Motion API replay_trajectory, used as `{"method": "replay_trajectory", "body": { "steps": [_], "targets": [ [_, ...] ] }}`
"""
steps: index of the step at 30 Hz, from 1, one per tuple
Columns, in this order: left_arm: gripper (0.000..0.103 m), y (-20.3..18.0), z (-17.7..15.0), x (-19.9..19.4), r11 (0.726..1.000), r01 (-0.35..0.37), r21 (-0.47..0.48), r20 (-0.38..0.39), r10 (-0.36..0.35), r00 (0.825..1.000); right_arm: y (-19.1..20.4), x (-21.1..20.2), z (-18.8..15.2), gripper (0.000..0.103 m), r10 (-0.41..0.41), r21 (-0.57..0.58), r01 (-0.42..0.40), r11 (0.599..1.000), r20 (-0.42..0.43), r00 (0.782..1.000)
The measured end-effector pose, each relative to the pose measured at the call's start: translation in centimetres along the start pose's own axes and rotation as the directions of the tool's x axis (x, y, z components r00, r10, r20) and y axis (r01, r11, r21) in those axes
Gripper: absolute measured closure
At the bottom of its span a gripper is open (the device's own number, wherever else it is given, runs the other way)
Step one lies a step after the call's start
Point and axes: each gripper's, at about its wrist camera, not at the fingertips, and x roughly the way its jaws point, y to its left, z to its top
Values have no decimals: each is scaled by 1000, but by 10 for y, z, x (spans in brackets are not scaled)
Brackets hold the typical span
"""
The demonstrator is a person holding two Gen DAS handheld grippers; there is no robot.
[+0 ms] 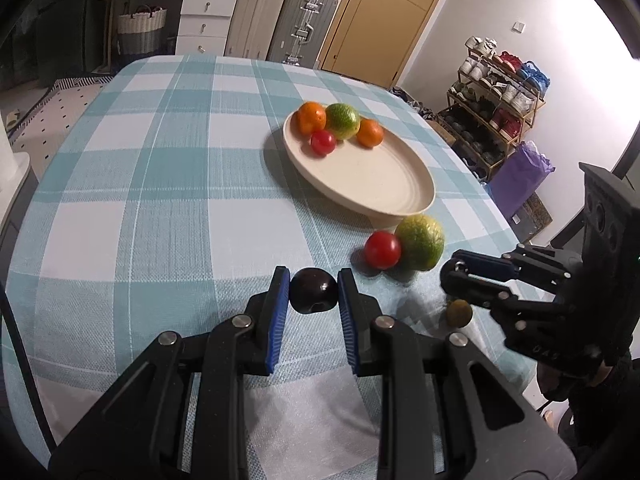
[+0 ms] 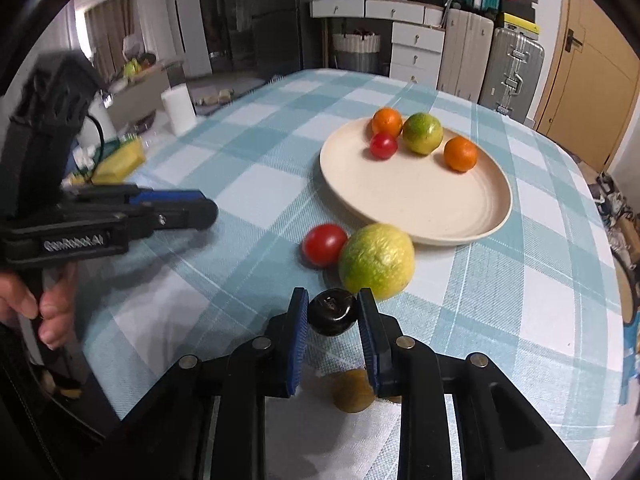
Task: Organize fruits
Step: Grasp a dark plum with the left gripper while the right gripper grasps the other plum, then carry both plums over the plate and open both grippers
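Left wrist view: the left tool is clamped on a dark plum above the checked worktop. The right tool grips another dark plum, with a kiwi lying beneath it near the worktop's near edge. A tomato and a green-yellow citrus touch beside the plate.

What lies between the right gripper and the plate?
In the right wrist view, a yellow-green citrus and a red tomato lie side by side between the right gripper, shut on a dark plum, and the plate.
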Motion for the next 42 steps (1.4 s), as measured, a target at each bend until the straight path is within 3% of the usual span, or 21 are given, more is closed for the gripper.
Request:
{"method": "replay_trajectory", "body": {
  "steps": [8,20,28,35,39,42],
  "targets": [
    [81,-10,30,5,1000,14,7,12,-15,1000,-26,-27,6,78,6,72,-17,997,151,988],
    [81,-43,99,46,998,45,42,21,-45,999,-74,-25,41,78,32,128,-66,990,254,967],
    [81,-47,137,94,999,52,15,-33,-51,998,-100,2,70,78,3,141,-40,989,250,968],
    [81,-47,156,130,998,65,1,-73,-64,995,-125,33,89,78,53,194,-96,976,216,975],
    [81,-46,162,144,998,66,-3,-82,-66,994,-142,48,98,77,95,282,-155,947,217,972],
    [81,-42,164,153,997,72,-18,-91,-73,993,-144,55,102,77,94,285,-152,946,206,974]
  ]
}}
